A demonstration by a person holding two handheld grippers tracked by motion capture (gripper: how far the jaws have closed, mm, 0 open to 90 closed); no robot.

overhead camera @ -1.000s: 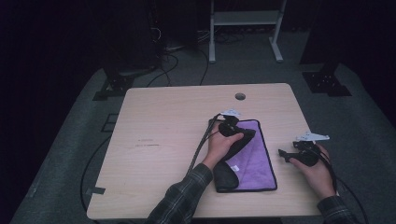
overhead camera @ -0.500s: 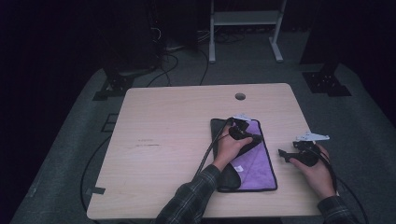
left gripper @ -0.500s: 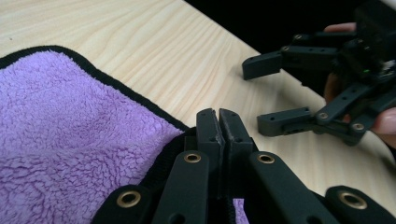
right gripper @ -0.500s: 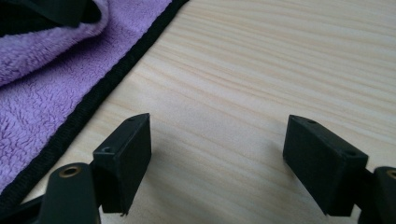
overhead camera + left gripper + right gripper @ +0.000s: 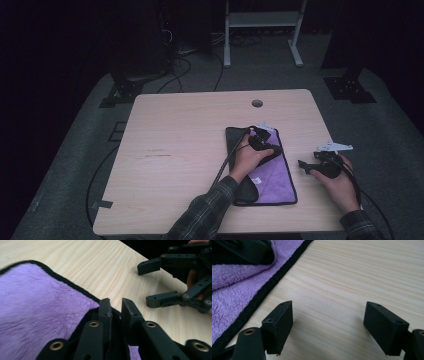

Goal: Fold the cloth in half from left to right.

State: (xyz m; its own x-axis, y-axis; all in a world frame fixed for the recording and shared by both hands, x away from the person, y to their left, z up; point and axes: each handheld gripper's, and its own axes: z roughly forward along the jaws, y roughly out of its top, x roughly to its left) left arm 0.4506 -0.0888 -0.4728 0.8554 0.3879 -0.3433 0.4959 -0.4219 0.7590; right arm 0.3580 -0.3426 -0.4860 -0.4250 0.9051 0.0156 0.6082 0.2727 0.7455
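Note:
A purple cloth (image 5: 270,180) with a black hem lies folded on the right half of the wooden table (image 5: 175,130). My left gripper (image 5: 274,146) rests low at the cloth's right edge. In the left gripper view its jaws (image 5: 116,306) have just been opening: a narrow gap shows between the tips, with the purple pile (image 5: 37,302) and black hem just under them. My right gripper (image 5: 305,165) sits on bare wood right of the cloth, wide open and with nothing between its jaws (image 5: 328,322). It also appears across from the left gripper (image 5: 142,282). The cloth's edge (image 5: 232,292) runs past its left jaw.
A round cable hole (image 5: 257,103) sits near the table's far edge. A strip of tape (image 5: 102,204) marks the front left corner. Cables (image 5: 190,60) and a white metal stand (image 5: 260,20) are on the floor behind the table. A black cable (image 5: 227,160) trails from the left gripper.
My left hand has moved right across the cloth to its right edge, and its jaws have parted slightly. The right hand has not moved.

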